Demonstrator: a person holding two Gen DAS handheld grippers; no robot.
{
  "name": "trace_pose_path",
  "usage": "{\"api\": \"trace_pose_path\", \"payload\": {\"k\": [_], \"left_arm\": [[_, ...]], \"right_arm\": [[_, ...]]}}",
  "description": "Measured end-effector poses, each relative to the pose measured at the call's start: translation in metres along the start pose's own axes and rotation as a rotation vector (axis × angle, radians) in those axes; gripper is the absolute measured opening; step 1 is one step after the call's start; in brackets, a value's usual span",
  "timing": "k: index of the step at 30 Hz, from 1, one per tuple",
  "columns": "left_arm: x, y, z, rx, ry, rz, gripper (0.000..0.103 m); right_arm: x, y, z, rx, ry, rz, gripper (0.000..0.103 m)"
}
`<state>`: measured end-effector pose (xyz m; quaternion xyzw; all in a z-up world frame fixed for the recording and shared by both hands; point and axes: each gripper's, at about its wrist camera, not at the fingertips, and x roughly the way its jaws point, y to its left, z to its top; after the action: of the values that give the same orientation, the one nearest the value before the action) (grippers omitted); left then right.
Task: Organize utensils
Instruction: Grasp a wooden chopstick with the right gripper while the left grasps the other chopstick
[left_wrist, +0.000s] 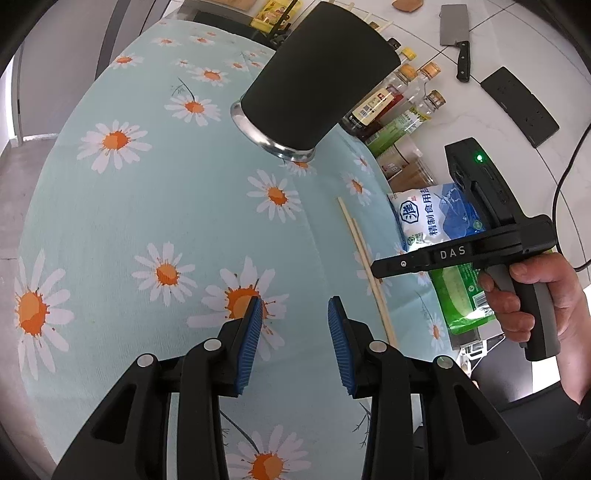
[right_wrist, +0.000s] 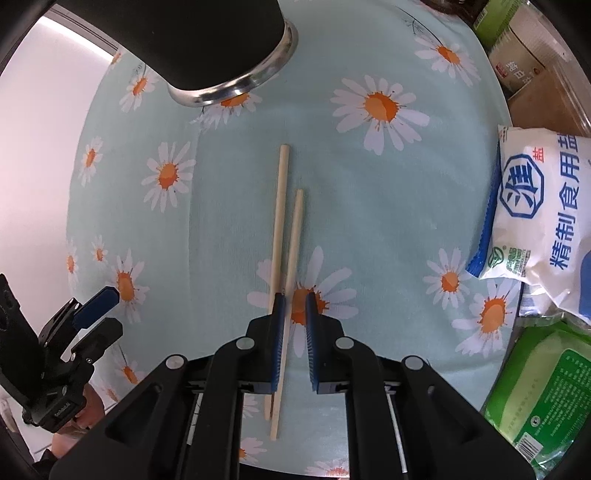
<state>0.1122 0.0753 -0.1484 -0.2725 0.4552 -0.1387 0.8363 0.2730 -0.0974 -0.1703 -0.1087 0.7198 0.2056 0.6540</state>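
Two wooden chopsticks (right_wrist: 286, 236) lie side by side on the daisy-print tablecloth (right_wrist: 369, 206); they also show in the left wrist view (left_wrist: 364, 258). A black utensil holder with a steel base (left_wrist: 314, 77) stands at the back, also seen in the right wrist view (right_wrist: 207, 40). My right gripper (right_wrist: 294, 306) is partly open just above the chopsticks, one chopstick between its blue pads, not clamped. My left gripper (left_wrist: 295, 314) is open and empty over the cloth, left of the chopsticks.
A salt bag (right_wrist: 539, 218) and a green packet (right_wrist: 543, 398) lie at the cloth's right edge. Sauce bottles (left_wrist: 391, 107) stand behind the holder. A cleaver (left_wrist: 456, 33) and a black power strip (left_wrist: 521, 107) lie on the white counter.
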Motion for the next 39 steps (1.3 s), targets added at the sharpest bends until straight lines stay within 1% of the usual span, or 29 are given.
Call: {"api": "trace_pose_path", "payload": {"k": [4, 6, 9, 11, 17, 23, 24, 29, 36, 39], "left_arm": [[0.001, 0.003, 0.000, -0.016, 0.011, -0.021, 0.035], [0.002, 0.003, 0.000, -0.024, 0.017, -0.034, 0.035], [0.004, 0.002, 0.001, -0.021, 0.029, -0.044, 0.035], [0.006, 0.001, 0.003, -0.015, 0.034, -0.047, 0.035], [0.004, -0.002, 0.009, -0.019, 0.022, -0.049, 0.035], [0.009, -0.009, 0.011, -0.031, 0.031, -0.028, 0.035], [0.011, -0.012, 0.012, -0.033, 0.031, -0.021, 0.035], [0.018, -0.030, 0.015, -0.036, 0.031, -0.002, 0.035], [0.040, -0.068, 0.025, -0.014, 0.050, 0.074, 0.035], [0.050, -0.081, 0.033, -0.002, 0.075, 0.108, 0.035]], "right_arm": [[0.002, 0.019, 0.003, -0.015, -0.006, -0.068, 0.013], [0.003, 0.024, 0.005, -0.007, -0.004, -0.085, 0.013], [0.007, 0.034, 0.009, 0.009, 0.005, -0.113, 0.006], [0.007, 0.033, 0.013, 0.016, 0.009, -0.109, 0.006], [0.006, 0.027, 0.018, 0.041, 0.010, -0.061, 0.006], [-0.005, 0.006, 0.010, 0.037, -0.014, -0.019, 0.006], [-0.009, -0.004, 0.006, 0.036, -0.021, -0.011, 0.006], [-0.032, -0.029, -0.009, 0.025, -0.073, 0.047, 0.006], [-0.064, -0.045, -0.026, -0.001, -0.168, 0.124, 0.006], [-0.073, -0.053, -0.036, -0.014, -0.200, 0.167, 0.006]]}}
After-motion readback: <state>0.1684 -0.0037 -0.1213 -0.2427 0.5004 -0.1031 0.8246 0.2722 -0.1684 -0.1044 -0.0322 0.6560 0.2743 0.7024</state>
